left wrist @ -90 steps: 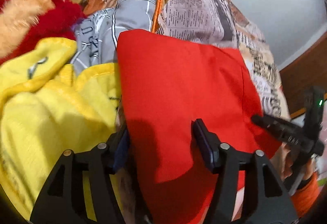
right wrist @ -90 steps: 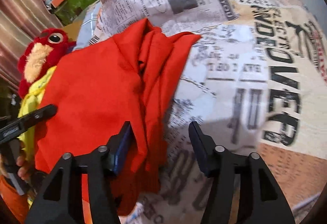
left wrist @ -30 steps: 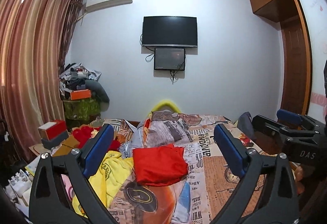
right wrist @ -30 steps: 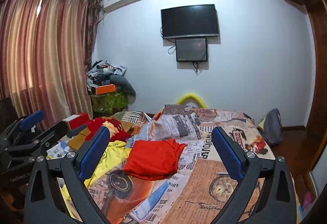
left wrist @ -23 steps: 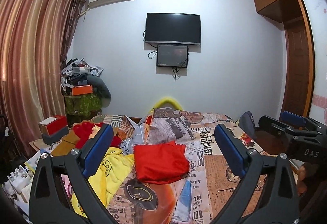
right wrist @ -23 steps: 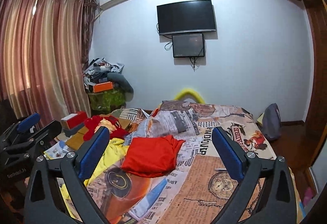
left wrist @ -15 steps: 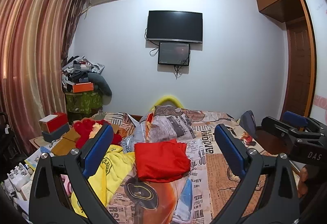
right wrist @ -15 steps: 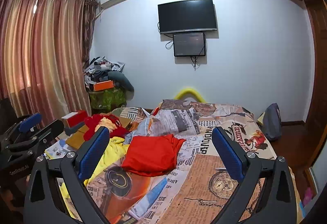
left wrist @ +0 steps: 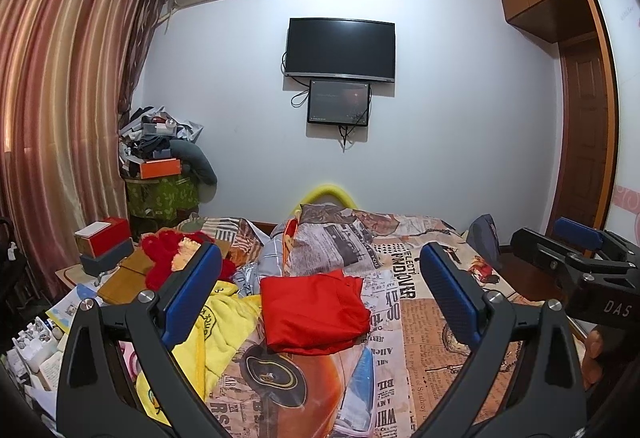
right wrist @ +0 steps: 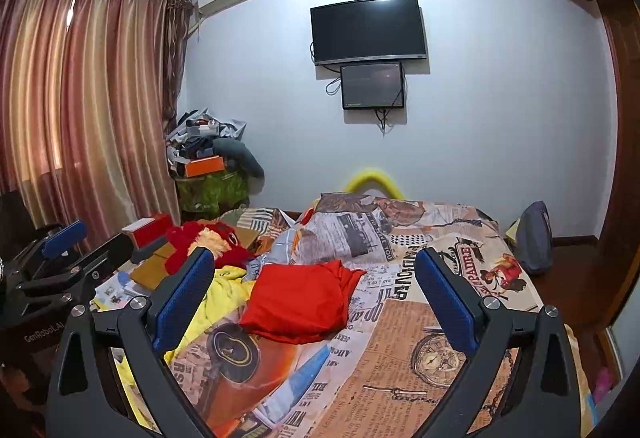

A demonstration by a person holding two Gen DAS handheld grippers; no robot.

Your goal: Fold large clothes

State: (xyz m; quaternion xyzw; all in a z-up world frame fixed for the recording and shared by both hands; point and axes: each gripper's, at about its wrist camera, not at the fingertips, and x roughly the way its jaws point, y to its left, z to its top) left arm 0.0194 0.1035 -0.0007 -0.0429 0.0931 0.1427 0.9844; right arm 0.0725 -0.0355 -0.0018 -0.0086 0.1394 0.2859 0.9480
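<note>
A folded red garment (left wrist: 314,312) lies on the newspaper-print bedspread (left wrist: 424,322) in the middle of the bed; it also shows in the right wrist view (right wrist: 300,302). A crumpled yellow garment (left wrist: 224,322) lies to its left, seen too in the right wrist view (right wrist: 218,296). My left gripper (left wrist: 320,298) is wide open and empty, held well back from the bed. My right gripper (right wrist: 314,298) is wide open and empty, also well back. Each gripper shows at the edge of the other's view.
A red plush toy (left wrist: 168,250) lies at the bed's left edge. Boxes (left wrist: 104,246) and clutter stand on the left by the curtain (left wrist: 60,118). A TV (left wrist: 340,50) hangs on the far wall. A wardrobe (left wrist: 576,78) stands on the right.
Three seconds ago both grippers were close over the red garment. They have since pulled far back and opened wide. Over the last second the views barely shift.
</note>
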